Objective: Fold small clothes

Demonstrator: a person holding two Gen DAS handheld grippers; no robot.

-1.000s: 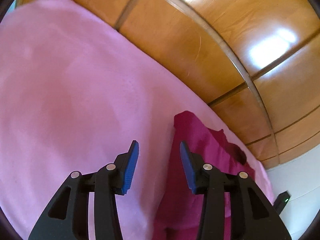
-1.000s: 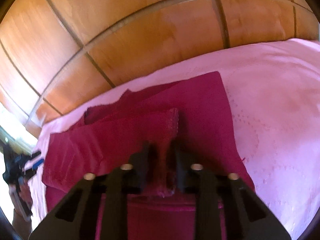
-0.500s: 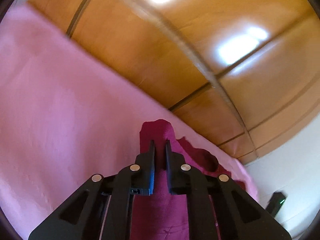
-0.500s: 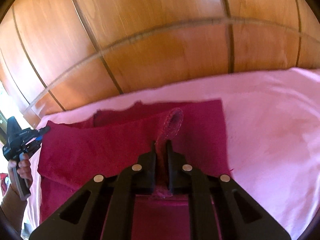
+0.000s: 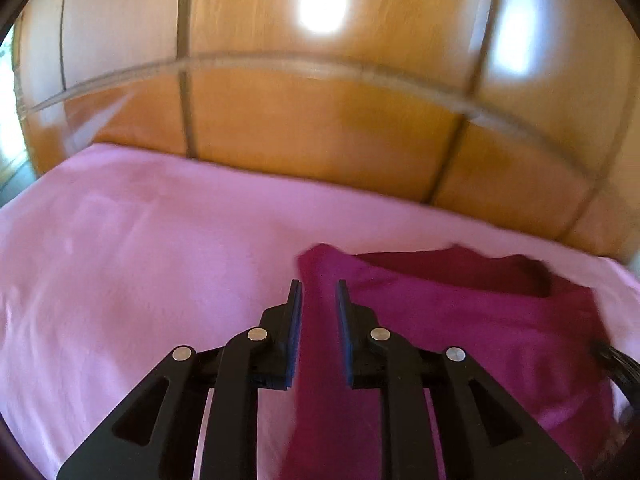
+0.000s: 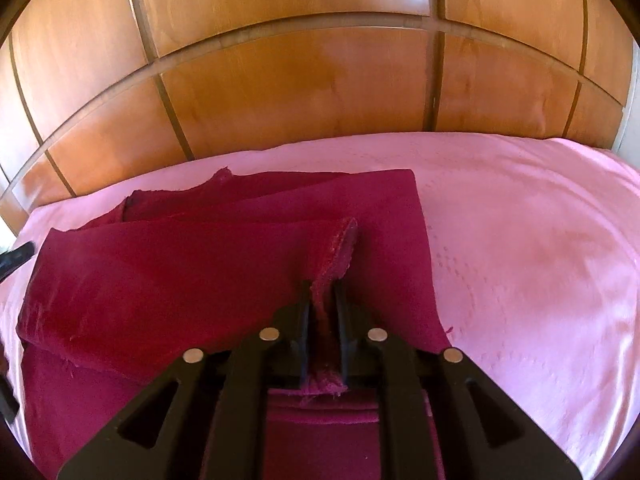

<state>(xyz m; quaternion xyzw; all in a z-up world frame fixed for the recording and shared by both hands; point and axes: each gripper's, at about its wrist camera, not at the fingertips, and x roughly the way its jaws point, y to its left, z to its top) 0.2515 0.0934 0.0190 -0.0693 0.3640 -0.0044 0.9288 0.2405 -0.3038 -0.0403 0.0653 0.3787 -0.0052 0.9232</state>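
Crimson garment (image 6: 192, 280) lengthwise across bedsheet (image 6: 520, 240)

Looks like bedroom in someone's home. Big glossy wooden headboard (image 6: 304, 92), panelled, grooves running between panels, right behind bed. Mattress covered by pink sheet (image 6: 520, 248), faint dotted pattern woven in. Daylight glare bouncing off wood up top, bit of pale wall at far edge.

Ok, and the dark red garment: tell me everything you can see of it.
The dark red garment looks like soft knit cloth, lying partly folded in overlapping layers on the pink bedsheet before wooden panels. Its far edge looks raw. The right claw pinches a raised hemmed corner; the left claw has another edge between its opening jaws. Its type is unclear.
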